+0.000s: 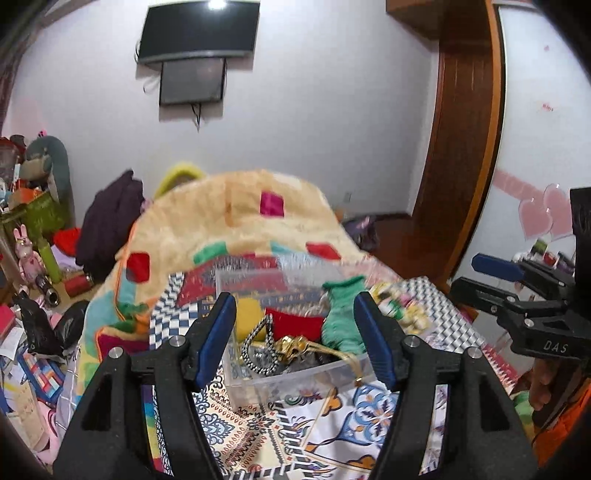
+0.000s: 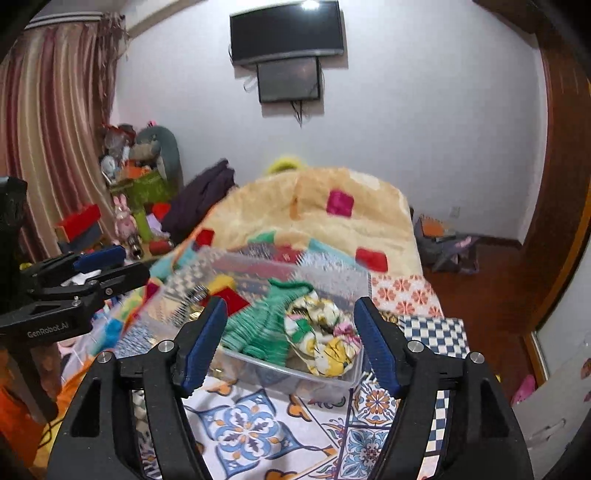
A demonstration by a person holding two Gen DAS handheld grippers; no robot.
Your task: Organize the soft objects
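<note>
A clear plastic box [image 1: 295, 380] stands on the patterned bedsheet [image 1: 362, 417]. It holds a green knitted sock [image 1: 341, 321], a red cloth [image 1: 295, 323], a yellow piece [image 1: 248, 314], a black-and-white cord [image 1: 258, 343] and a gold item [image 1: 293, 345]. A floral scrunchie [image 1: 397, 306] lies at its right end. My left gripper [image 1: 295, 336] is open, just in front of the box. In the right wrist view the box [image 2: 325, 380] holds the sock [image 2: 266, 325] and scrunchie [image 2: 325, 338]. My right gripper [image 2: 291, 339] is open before it.
A folded beige plush blanket [image 1: 236, 221] with coloured squares lies behind the box. Toys and clutter [image 1: 37, 221] crowd the left side. A wooden wardrobe [image 1: 465, 129] stands at right. A TV [image 2: 286, 31] hangs on the far wall. Bags [image 2: 447, 247] lie on the floor.
</note>
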